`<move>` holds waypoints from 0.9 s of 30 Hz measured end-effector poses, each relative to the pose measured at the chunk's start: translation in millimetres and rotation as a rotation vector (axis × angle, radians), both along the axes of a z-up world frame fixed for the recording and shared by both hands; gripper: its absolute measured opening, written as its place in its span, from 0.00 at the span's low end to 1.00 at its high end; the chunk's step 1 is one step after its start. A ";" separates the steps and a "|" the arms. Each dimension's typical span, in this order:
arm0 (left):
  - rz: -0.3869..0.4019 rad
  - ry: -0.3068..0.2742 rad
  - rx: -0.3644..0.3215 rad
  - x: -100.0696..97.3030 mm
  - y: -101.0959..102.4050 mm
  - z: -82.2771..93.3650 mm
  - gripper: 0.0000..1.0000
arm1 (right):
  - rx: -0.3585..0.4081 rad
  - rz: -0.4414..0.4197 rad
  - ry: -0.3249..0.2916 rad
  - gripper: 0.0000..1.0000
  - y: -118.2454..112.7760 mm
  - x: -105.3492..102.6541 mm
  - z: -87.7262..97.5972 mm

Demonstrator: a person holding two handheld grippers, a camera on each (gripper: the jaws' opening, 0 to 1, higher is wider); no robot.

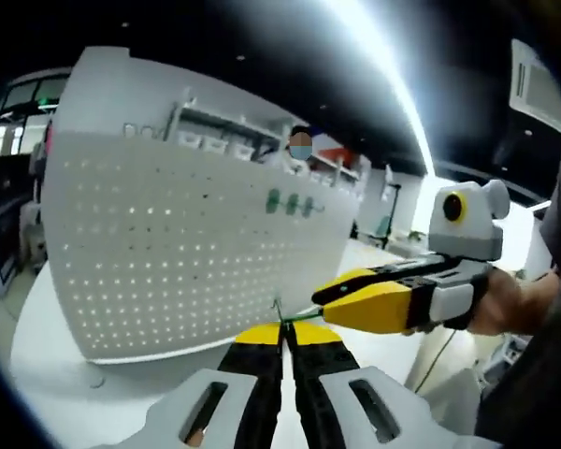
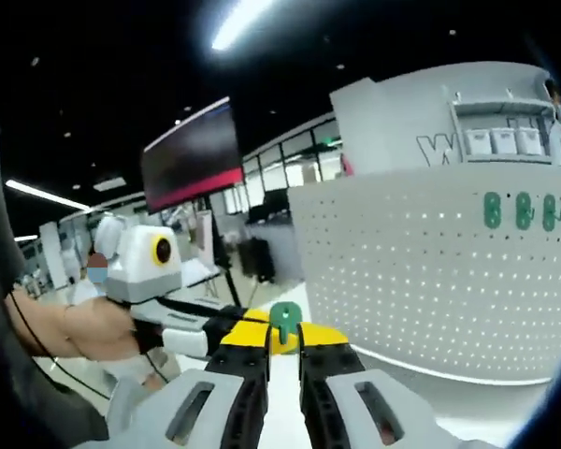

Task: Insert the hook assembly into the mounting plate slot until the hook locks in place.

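Note:
A white pegboard plate (image 1: 187, 253) stands upright on the table, and it also rises at the right of the right gripper view (image 2: 449, 281). Three green hooks (image 1: 291, 203) (image 2: 521, 210) hang near its top edge. My right gripper (image 2: 283, 335) is shut on a small green hook piece (image 2: 284, 321) held in the air, short of the board. My left gripper (image 1: 283, 329) has its jaws pressed together on a thin hook wire (image 1: 279, 311) that sticks up between the tips. The right gripper (image 1: 329, 301) reaches in from the right, its tips just beside the left one's. The left gripper (image 2: 226, 329) enters from the left.
The board sits on a white round table (image 1: 47, 374). A person's hand (image 1: 505, 304) and forearm (image 2: 65, 332) hold the grippers. Behind are shelves with white boxes (image 2: 505, 140), a dark screen (image 2: 192, 150) and an open office hall.

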State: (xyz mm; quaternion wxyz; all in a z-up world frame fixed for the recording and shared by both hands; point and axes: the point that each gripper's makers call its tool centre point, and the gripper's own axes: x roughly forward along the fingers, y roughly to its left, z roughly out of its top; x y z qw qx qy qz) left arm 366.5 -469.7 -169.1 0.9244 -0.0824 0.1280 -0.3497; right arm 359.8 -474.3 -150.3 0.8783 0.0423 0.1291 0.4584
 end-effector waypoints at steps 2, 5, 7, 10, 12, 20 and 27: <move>-0.002 -0.002 0.005 -0.5 -0.7 1.0 0.01 | 0.002 -0.006 0.003 0.07 -1.3 0.1 -1.5; -0.008 0.002 -0.005 -1.4 -1.6 3.1 0.01 | 0.023 -0.010 0.008 0.05 -3.3 -0.9 0.0; -0.011 -0.010 0.006 -1.9 -1.8 4.6 0.01 | 0.028 -0.005 0.021 0.04 -2.5 -2.0 -0.3; -0.011 -0.018 0.009 -1.6 -2.8 6.1 0.01 | 0.024 -0.005 0.003 0.02 -2.1 -3.1 0.8; -0.011 -0.016 0.001 -1.6 -2.9 7.2 0.01 | 0.024 -0.006 -0.007 0.02 -2.1 -3.5 1.8; -0.001 -0.017 -0.001 -1.6 -4.7 8.8 0.01 | 0.018 -0.042 -0.030 0.00 -3.7 -3.6 3.8; 0.002 0.004 0.005 -2.7 -3.7 5.4 0.02 | 0.008 -0.037 -0.022 0.00 -2.6 -4.4 0.9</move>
